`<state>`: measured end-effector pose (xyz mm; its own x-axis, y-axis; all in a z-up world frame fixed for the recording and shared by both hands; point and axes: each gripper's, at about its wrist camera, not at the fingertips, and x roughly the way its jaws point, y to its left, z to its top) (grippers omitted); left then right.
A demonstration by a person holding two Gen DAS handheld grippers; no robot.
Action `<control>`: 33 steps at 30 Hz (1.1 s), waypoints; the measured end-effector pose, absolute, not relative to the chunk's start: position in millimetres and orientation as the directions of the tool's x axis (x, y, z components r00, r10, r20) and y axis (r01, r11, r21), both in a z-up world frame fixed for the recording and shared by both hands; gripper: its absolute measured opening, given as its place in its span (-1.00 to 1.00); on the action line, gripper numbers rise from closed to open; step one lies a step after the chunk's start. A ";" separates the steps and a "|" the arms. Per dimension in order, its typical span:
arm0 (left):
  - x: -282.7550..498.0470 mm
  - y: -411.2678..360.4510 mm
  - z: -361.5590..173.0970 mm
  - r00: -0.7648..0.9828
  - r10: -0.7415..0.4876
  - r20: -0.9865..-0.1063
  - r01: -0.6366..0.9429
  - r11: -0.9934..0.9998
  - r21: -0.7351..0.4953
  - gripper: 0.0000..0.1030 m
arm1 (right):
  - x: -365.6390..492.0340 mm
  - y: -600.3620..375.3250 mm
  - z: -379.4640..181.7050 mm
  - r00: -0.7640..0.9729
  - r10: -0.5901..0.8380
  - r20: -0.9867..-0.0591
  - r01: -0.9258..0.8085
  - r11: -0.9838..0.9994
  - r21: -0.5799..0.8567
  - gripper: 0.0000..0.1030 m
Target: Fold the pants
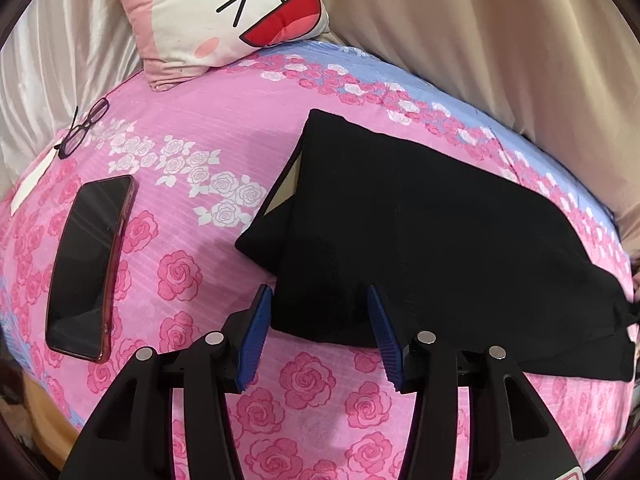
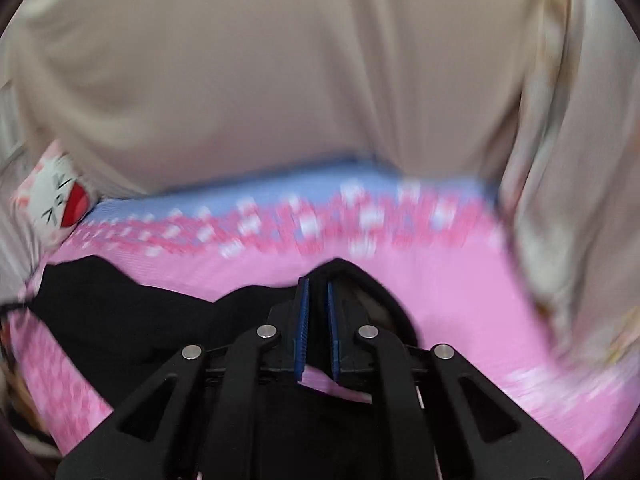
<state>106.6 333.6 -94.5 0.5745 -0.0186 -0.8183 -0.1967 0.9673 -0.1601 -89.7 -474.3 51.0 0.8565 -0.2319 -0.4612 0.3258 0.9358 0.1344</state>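
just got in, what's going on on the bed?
A person is folding black pants on a pink rose-print bedsheet with two grippers. The left hand-held gripper is open, its pads either side of the pants' near edge. The right hand-held gripper is shut on a raised fold of the pants. A phone and glasses lie alongside.

I see open pink sheet between phone and black pants; room to pass there. Glasses and cat pillow crowd far left corner. Beige curtain hems far edge and right side. Bare sheet under my left gripper.
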 end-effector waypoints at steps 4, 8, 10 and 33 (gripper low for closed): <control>101.6 333.2 -98.7 0.580 -0.029 -0.814 -0.190 0.967 -0.170 0.02 | -155.2 -441.8 29.8 0.787 -0.313 -0.531 0.320 0.944 -0.081 -0.85; 101.1 334.3 -104.5 0.578 -0.036 -0.815 -0.201 0.962 -0.185 0.08 | -205.7 -462.0 -36.7 0.661 -0.328 -0.675 0.471 0.882 0.032 -0.79; 105.7 335.6 -104.9 0.573 -0.041 -0.818 -0.231 0.950 -0.209 0.13 | -226.5 -474.0 -43.5 0.714 -0.290 -0.638 0.525 0.824 0.213 -0.73; 101.4 321.2 -92.9 0.593 -0.045 -0.804 -0.287 0.921 -0.264 0.33 | -176.5 -464.8 -13.3 0.733 -0.292 -0.614 0.436 0.895 0.096 -0.74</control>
